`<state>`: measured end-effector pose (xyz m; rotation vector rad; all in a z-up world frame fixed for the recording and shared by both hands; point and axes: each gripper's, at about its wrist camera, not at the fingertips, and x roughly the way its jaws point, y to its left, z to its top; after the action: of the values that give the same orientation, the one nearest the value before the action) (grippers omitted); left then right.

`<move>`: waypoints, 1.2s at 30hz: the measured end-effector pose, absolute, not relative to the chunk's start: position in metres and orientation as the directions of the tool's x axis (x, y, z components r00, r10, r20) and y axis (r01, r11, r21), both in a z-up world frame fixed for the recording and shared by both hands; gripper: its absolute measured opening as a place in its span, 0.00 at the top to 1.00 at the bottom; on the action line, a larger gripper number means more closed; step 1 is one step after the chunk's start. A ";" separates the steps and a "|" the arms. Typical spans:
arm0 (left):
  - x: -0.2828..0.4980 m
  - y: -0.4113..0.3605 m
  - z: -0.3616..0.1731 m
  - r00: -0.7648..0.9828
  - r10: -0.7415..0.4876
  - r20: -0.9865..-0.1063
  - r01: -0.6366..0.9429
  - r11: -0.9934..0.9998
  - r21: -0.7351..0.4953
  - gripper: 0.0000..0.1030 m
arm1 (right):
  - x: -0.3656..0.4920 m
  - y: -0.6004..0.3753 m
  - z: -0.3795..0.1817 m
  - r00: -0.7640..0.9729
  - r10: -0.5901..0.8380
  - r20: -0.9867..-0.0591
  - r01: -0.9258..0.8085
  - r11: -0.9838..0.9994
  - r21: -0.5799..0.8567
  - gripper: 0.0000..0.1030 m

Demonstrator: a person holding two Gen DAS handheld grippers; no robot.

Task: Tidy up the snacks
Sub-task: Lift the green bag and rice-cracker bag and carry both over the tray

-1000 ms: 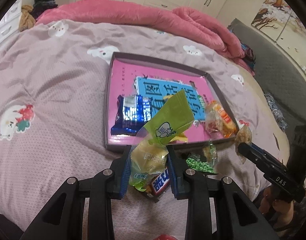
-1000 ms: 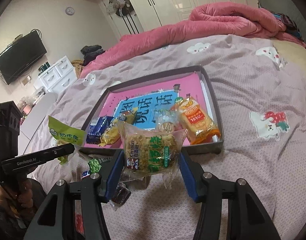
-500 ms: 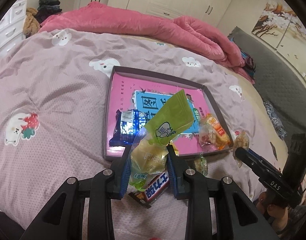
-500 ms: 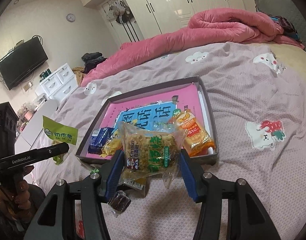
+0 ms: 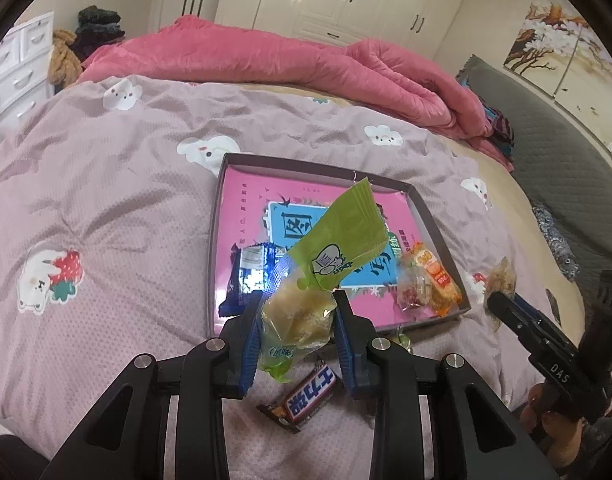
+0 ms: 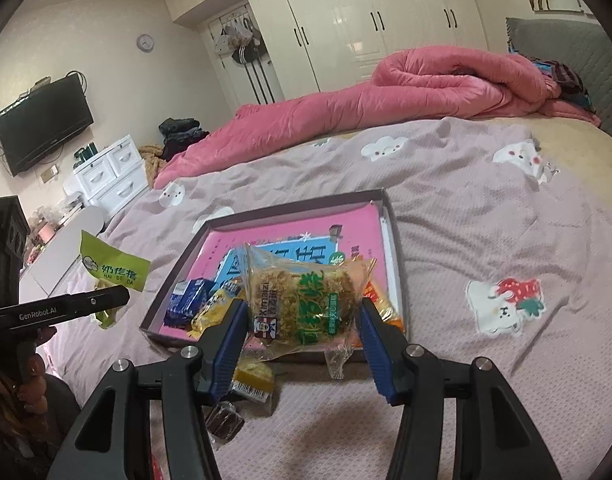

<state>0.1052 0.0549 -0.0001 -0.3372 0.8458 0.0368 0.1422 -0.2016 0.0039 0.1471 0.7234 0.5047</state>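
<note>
We have a green-topped snack bag [image 5: 306, 312], its clear lower half showing pale yellow pieces, clamped in our left gripper [image 5: 298, 334], and a clear packet of golden floss cake [image 6: 302, 312] pinched in our right gripper [image 6: 302, 340]; both hang above the bed's near edge, just short of the shallow tray [image 5: 437, 236]. We judge this the carrying step: next comes reaching over the tray's near wall and releasing each beside the blue packet [image 5: 248, 276] and orange packet [image 5: 429, 280], leaving the chocolate bar [image 5: 306, 398] on the bedspread [image 5: 106, 200] for later.

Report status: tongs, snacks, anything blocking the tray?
Left tongs shut on green-topped packet. Right tongs shut on clear floss-cake packet. Both above tray near edge. Chocolate bar loose on bedspread; path clear.
</note>
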 end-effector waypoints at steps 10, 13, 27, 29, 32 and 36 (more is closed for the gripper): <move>0.115 0.057 -0.003 0.671 -0.090 -0.736 -0.172 0.947 -0.272 0.68 | 0.152 -0.207 0.008 0.670 0.461 -0.582 -0.368 0.887 0.280 0.46; 0.120 0.059 -0.005 0.670 -0.089 -0.737 -0.178 0.945 -0.276 0.68 | 0.155 -0.207 0.009 0.676 0.452 -0.582 -0.360 0.892 0.275 0.46; 0.144 0.054 -0.026 0.647 -0.100 -0.756 -0.175 0.946 -0.274 0.68 | 0.170 -0.204 -0.002 0.667 0.435 -0.605 -0.343 0.900 0.268 0.46; 0.148 0.051 -0.029 0.641 -0.101 -0.760 -0.170 0.948 -0.269 0.68 | 0.172 -0.204 -0.004 0.665 0.433 -0.608 -0.341 0.901 0.269 0.46; 0.154 0.049 -0.035 0.634 -0.100 -0.767 -0.167 0.950 -0.262 0.68 | 0.173 -0.204 -0.006 0.662 0.429 -0.615 -0.336 0.903 0.269 0.46; 0.160 0.047 -0.040 0.627 -0.083 -0.774 -0.168 0.956 -0.239 0.67 | 0.176 -0.203 -0.010 0.658 0.423 -0.623 -0.329 0.905 0.268 0.46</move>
<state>0.1596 0.0468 -0.0401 -0.3027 0.8950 0.0494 0.1756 -0.2035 -0.0101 0.1363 0.7391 0.4275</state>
